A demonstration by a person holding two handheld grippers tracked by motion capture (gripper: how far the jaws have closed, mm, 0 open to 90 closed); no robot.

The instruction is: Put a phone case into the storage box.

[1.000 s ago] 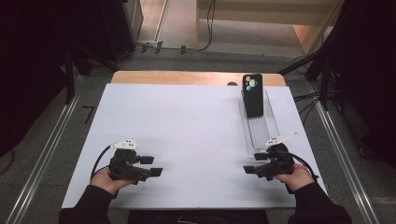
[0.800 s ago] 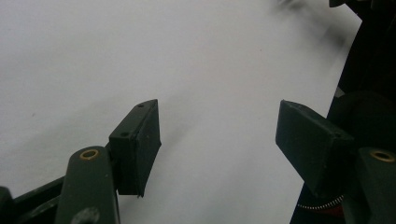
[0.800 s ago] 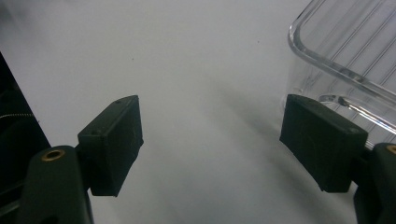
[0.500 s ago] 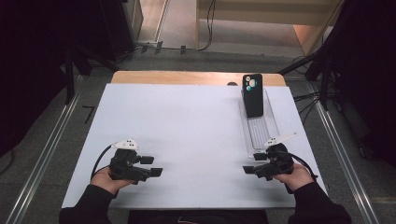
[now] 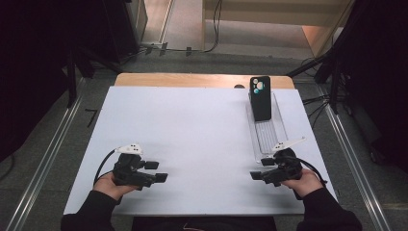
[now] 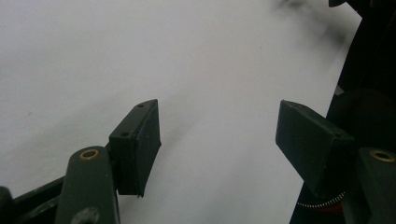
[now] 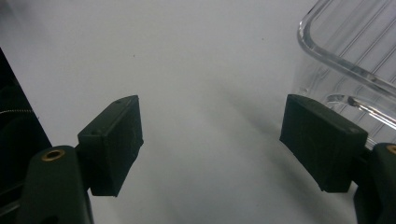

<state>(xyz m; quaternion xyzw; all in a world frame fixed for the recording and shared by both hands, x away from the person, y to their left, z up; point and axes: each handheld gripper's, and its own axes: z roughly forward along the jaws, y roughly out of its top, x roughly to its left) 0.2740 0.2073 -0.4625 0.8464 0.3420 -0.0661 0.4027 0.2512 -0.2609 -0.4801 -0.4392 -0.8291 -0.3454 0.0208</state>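
Both grippers rest low on the white table (image 5: 192, 125) with jaws apart and empty — the left gripper (image 5: 161, 177) well clear, the right gripper (image 5: 256, 175) just beside the clear tray (image 5: 281, 132) holding a black phone (image 5: 260, 98).

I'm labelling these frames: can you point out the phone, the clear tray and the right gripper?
phone (image 5: 260, 98), high view, middle of its black back.
clear tray (image 5: 270, 136), high view, bare ribbed floor in front of the phone.
right gripper (image 5: 255, 176), high view, between its fingers.

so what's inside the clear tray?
A black phone stands propped at the far end of the clear tray, camera side facing us. The near part of the tray looks bare. What lies behind the phone is covered.
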